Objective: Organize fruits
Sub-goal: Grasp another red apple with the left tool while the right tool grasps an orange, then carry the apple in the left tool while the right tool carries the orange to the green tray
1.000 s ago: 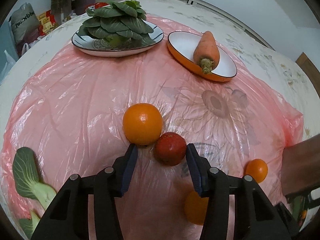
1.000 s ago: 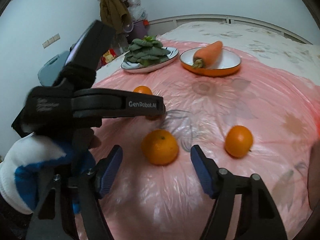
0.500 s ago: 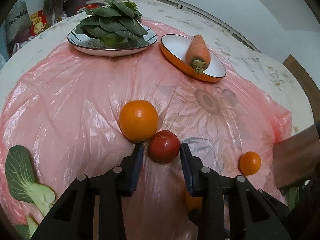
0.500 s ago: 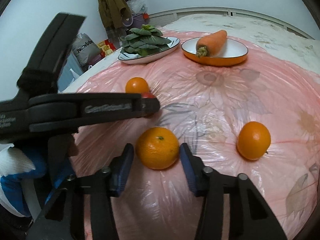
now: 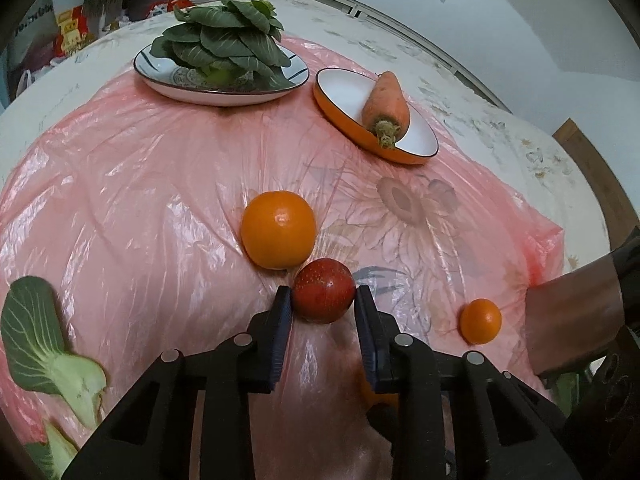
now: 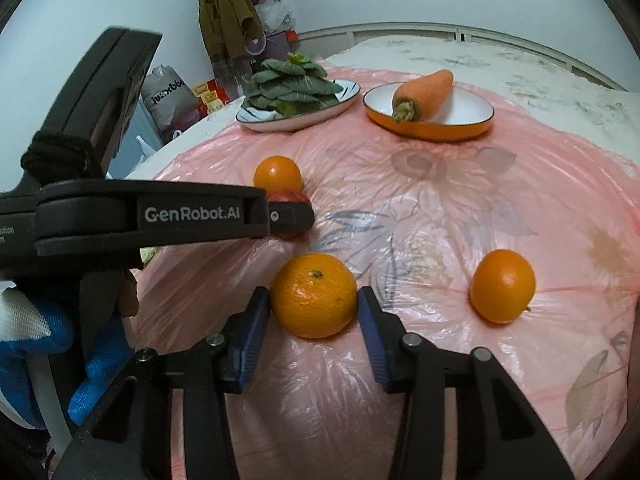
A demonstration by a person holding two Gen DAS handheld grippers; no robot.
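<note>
— So, where are we on the fruit?

— Early, I'd say. My left gripper has its pads against both sides of the red apple, which sits on the pink plastic sheet touching the big orange. My right gripper is pinched on the nearer orange, also down on the sheet.

— Anything sorted already?

— No fruit, as far as I can see. The orange-rimmed dish holds only the carrot, and the other plate the greens. A small orange lies off to the right, untouched. So four fruits left, two of them gripped.
</note>
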